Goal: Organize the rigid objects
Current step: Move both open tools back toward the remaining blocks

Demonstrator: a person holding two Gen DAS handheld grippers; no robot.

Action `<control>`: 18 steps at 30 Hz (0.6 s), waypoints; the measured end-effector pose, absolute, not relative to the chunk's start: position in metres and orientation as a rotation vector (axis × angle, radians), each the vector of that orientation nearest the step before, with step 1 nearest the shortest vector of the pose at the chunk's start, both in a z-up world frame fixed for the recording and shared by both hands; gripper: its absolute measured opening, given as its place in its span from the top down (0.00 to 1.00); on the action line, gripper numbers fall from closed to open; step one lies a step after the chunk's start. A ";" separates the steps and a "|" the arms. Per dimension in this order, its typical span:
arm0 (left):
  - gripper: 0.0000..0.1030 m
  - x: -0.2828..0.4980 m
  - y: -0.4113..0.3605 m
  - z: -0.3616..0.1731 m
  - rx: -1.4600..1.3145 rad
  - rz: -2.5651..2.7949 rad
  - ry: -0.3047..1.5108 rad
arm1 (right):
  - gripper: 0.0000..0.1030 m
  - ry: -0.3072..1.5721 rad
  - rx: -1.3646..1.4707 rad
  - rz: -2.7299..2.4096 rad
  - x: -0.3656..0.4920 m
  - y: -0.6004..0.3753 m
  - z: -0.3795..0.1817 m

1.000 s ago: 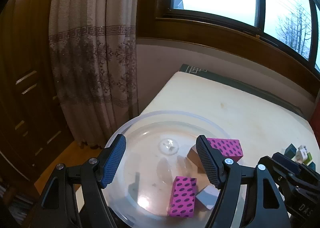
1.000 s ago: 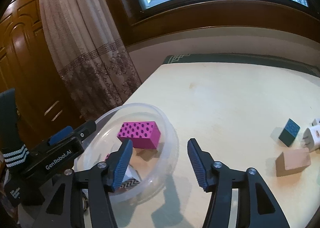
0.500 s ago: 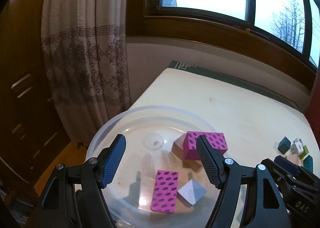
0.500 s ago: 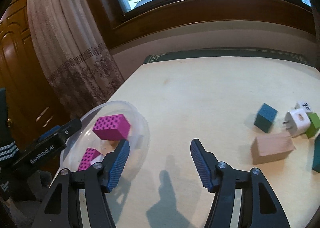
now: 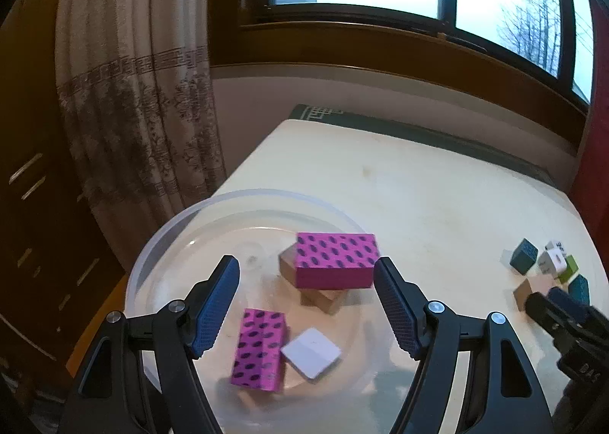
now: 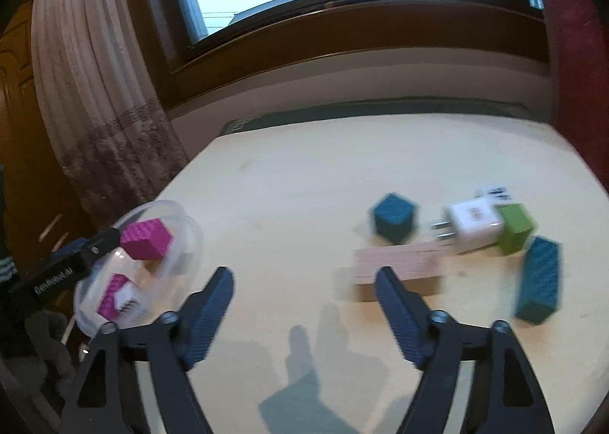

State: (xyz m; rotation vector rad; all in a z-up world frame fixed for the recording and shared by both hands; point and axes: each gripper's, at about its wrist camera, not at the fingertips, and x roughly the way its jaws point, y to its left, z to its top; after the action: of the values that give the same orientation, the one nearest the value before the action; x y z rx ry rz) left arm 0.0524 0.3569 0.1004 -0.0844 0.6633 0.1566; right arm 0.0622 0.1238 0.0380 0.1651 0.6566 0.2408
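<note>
**Pink blocks in the bowl, the rest still out on the table**

Clear plastic is what you have under your left gripper [image 5: 306,304]: its jaws stand wide apart over the bowl [image 5: 160,244], holding nothing. Count four pieces inside: two pink dotted blocks, one [image 5: 335,261] propped on a tan wooden block [image 5: 321,301], the other [image 5: 260,350] lying flat beside a white square piece [image 5: 311,354].

Your right gripper [image 6: 304,304] is also spread wide and empty, above the cream table [image 6: 304,175]. Ahead of it lie six loose things: a long tan block [image 6: 399,263] nearest the right-hand jaw, a teal cube [image 6: 394,217], a white plug adapter [image 6: 474,224], a green cube [image 6: 515,228], a long teal block [image 6: 540,282] and a small white patterned piece [image 6: 495,192].

Only the left view shows the bowl's whole floor; the right view catches it at the table's left edge, partly behind the left gripper. The right view alone shows the loose cluster clearly, though blurred.
</note>
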 end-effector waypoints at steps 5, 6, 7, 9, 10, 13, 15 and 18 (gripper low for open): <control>0.23 0.056 0.343 0.099 -0.079 0.124 0.681 | 0.20 0.636 0.164 0.158 0.053 0.081 0.039; 0.23 0.057 0.337 0.098 -0.075 0.112 0.688 | 0.20 0.633 0.169 0.142 0.052 0.072 0.039; 0.23 0.058 0.333 0.097 -0.072 0.101 0.694 | 0.20 0.630 0.173 0.128 0.050 0.064 0.039; 0.23 0.061 0.320 0.095 -0.067 0.071 0.710 | 0.20 0.627 0.180 0.100 0.049 0.047 0.038; 0.23 0.062 0.316 0.095 -0.064 0.062 0.715 | 0.19 0.625 0.183 0.087 0.048 0.039 0.038; 0.23 0.064 0.297 0.093 -0.051 0.024 0.732 | 0.15 0.617 0.178 0.058 0.046 0.019 0.037; 0.23 0.065 0.282 0.091 -0.042 -0.009 0.749 | 0.13 0.616 0.160 0.052 0.047 0.007 0.037; 0.23 0.069 0.267 0.087 -0.035 -0.046 0.776 | 0.11 0.623 0.122 0.059 0.052 -0.001 0.036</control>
State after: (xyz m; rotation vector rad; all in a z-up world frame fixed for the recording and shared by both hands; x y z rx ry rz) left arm 0.0692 0.2671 0.0872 -0.0346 0.7761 -0.0460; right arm 0.0517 -0.0012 0.0359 0.1216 0.6235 0.0594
